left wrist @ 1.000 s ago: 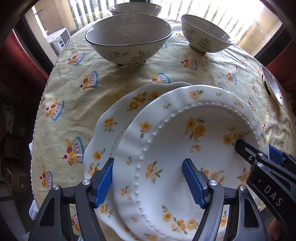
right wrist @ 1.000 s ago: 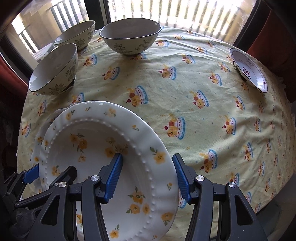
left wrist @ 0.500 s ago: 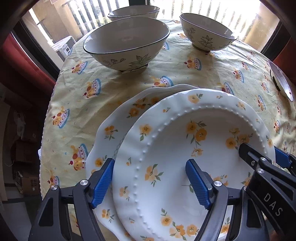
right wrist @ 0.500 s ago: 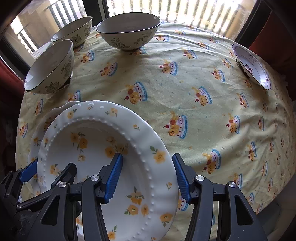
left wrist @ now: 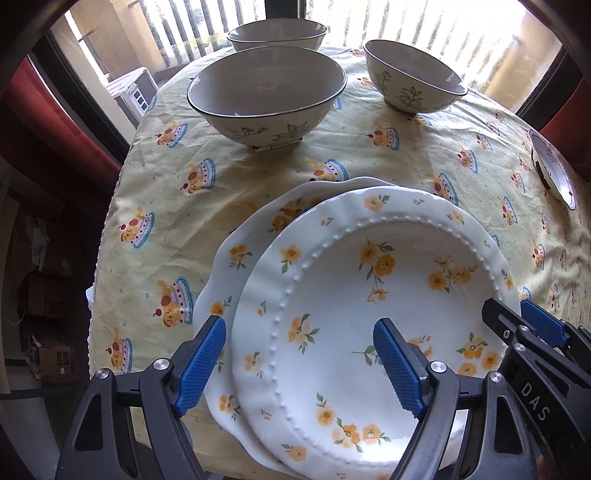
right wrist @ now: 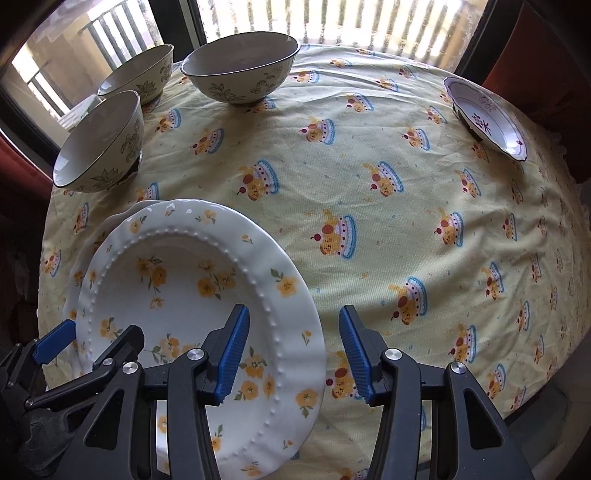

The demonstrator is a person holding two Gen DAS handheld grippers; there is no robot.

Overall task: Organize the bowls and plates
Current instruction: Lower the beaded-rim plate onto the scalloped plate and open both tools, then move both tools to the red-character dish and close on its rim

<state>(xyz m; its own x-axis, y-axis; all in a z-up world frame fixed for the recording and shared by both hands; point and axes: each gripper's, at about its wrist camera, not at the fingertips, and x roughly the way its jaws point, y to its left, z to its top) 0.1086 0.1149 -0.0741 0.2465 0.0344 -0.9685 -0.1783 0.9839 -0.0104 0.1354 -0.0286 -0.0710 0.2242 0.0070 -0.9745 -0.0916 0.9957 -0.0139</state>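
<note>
The flowered plate (left wrist: 369,295) is now lowered closer onto the second plate (left wrist: 236,258) on the counter (right wrist: 369,184), slightly offset. Both the left gripper (left wrist: 299,365) and right gripper (right wrist: 291,354) are kept open around its rim, so stacking seems nearly finished.

I'm at a home dining table: a round table under a yellow cupcake-print tablecloth (right wrist: 369,177), floral ceramic bowls (left wrist: 267,94), red curtains (left wrist: 35,92), a barred balcony window (right wrist: 332,20).
</note>
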